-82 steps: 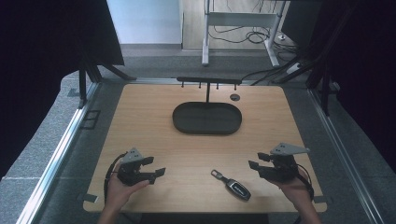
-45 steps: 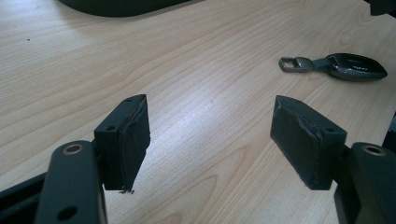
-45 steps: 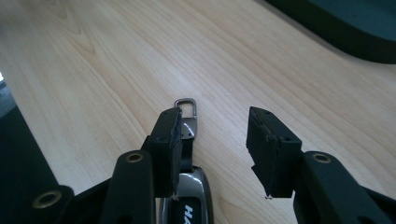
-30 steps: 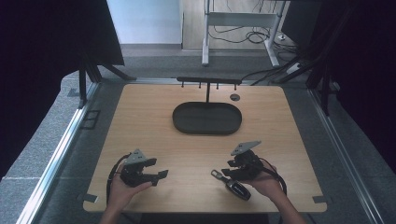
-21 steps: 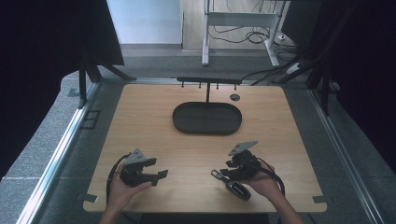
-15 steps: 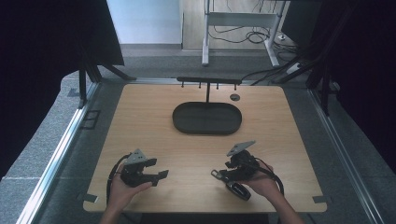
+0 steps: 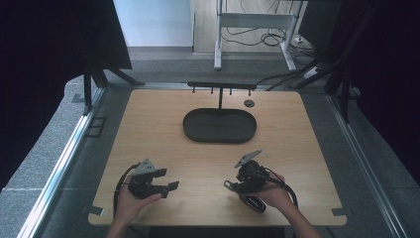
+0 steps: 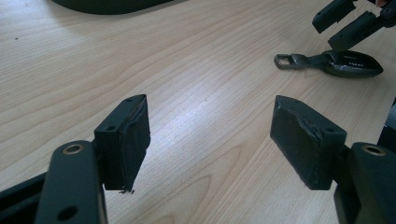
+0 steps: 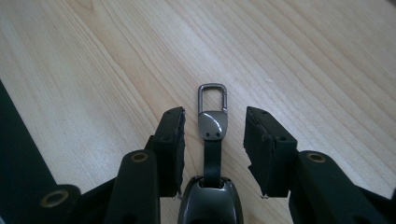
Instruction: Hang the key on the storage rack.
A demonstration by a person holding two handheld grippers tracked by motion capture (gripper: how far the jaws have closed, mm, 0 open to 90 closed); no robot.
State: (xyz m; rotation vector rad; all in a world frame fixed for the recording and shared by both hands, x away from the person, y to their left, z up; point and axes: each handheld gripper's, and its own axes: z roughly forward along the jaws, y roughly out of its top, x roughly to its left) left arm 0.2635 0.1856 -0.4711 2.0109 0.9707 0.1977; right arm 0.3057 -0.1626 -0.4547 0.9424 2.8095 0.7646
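Glossy black key fob (image 9: 211, 198) between right claw (image 9: 214, 140) pads.

Black two-jawed claws (image 7: 170, 186), worn rubber pads (image 8: 139, 140), brass-ringed pivots, grey triangular plates, trailing cables.

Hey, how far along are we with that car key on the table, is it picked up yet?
Not yet. Done: the right gripper is over the car key, its open jaws either side of the strap behind the metal loop. In hand: closing on it; the key lies flat on the table. Left: lifting and placing it, perhaps in the dark tray or on the hook rack. The left gripper sits open and idle.
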